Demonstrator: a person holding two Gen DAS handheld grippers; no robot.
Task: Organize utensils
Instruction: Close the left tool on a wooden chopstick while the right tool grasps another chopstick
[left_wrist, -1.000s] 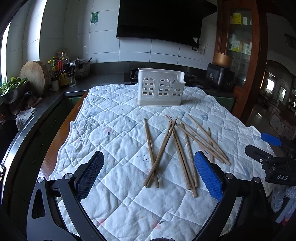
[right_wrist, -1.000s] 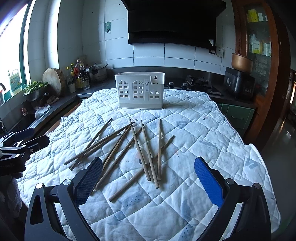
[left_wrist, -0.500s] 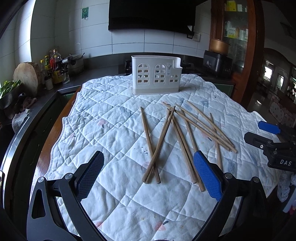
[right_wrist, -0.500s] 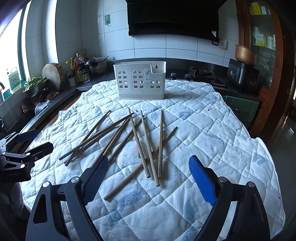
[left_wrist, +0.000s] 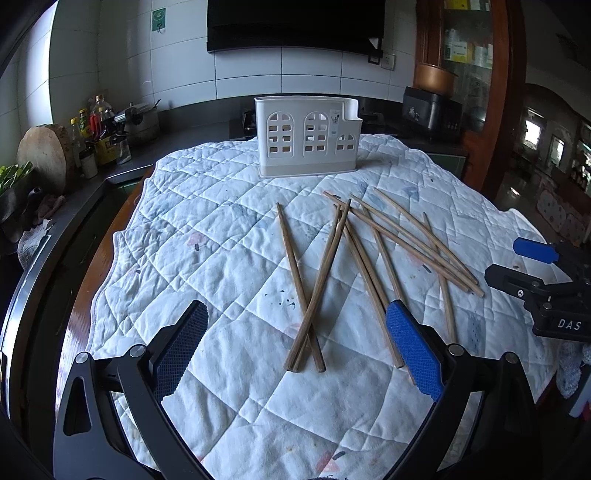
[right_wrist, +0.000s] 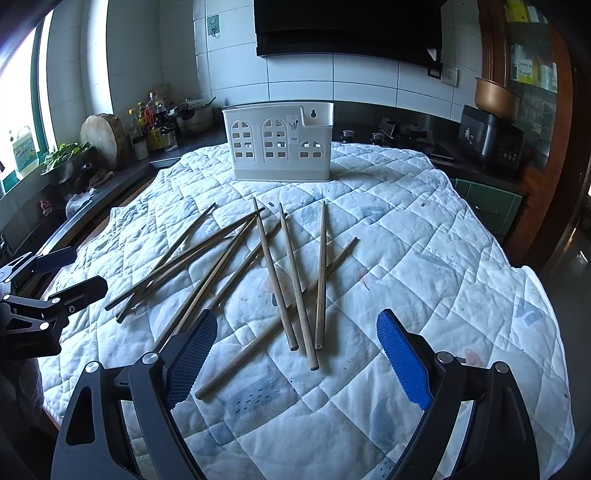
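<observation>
Ahead of both grippers: slim wooden chopsticks (left_wrist: 317, 284) scattered on a quilted white cloth (left_wrist: 221, 236).
Beyond stands a white plastic holder (right_wrist: 279, 144); left gripper (left_wrist: 295, 345) and right gripper (right_wrist: 295, 350) are spread wide, holding nothing.

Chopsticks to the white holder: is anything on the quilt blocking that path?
Nothing visible does. The chopsticks lie scattered on the quilt, and the stretch between them and the white holder is bare cloth. Both claws, left and right, are open above them.

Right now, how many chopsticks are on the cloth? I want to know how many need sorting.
9 chopsticks, all loose on the quilted cloth before the white holder: three crossed nearest the left gripper, six fanned toward the right gripper. Overlaps may hide another.
</observation>
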